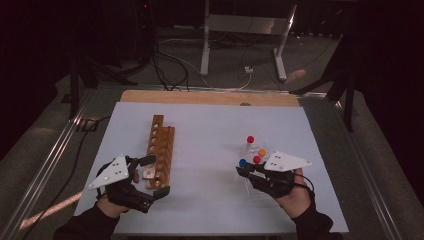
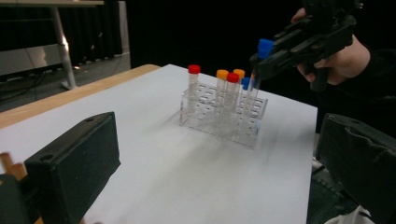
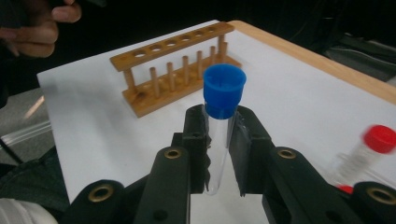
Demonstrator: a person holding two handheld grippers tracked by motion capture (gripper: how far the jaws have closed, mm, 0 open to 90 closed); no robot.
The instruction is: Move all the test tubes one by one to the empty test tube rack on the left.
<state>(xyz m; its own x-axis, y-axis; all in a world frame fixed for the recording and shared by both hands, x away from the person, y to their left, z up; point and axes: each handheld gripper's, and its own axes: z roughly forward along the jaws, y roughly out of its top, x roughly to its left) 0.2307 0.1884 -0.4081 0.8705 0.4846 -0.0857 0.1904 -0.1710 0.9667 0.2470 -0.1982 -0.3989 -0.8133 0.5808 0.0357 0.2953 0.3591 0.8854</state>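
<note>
My right gripper (image 3: 219, 122) is shut on a clear test tube with a blue cap (image 3: 224, 91), held upright below the cap. In the high view the right gripper (image 1: 246, 171) hangs just in front of a clear plastic rack (image 1: 254, 150). That clear rack (image 2: 219, 112) holds several tubes with red, orange and blue caps. The blue-capped tube (image 2: 264, 49) is lifted above the rack's right end. A wooden rack (image 1: 161, 147) with empty holes lies at centre left. My left gripper (image 1: 156, 176) is open beside its near end, with nothing between the jaws.
Everything sits on a white sheet (image 1: 210, 200) over a wooden table (image 1: 210, 96). A red-capped tube (image 3: 378, 138) shows blurred at the right in the right gripper view. Table legs and cables (image 1: 170, 65) lie on the floor beyond the far edge.
</note>
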